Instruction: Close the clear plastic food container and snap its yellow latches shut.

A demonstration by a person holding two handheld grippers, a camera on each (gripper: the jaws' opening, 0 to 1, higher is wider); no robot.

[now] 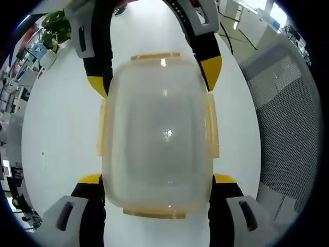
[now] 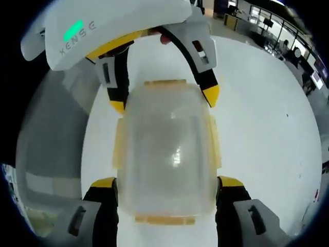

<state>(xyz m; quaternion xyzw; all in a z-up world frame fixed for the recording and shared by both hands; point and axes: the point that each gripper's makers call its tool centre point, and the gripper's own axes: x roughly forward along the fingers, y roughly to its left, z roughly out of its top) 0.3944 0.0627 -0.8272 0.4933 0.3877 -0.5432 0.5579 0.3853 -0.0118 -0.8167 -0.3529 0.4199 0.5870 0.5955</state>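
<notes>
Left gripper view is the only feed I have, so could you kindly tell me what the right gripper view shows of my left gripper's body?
Observer: The left gripper reaches in from the top of that view, and its white housing carries a lit green light.
Operator: Thank you. Is anything printed on it?
Observer: Yes, grey lettering reading XENSE sits just below the light.
Operator: Is anything else close by?
Observer: A person's fingertip shows just under the housing, above the far end of the clear container.
</notes>
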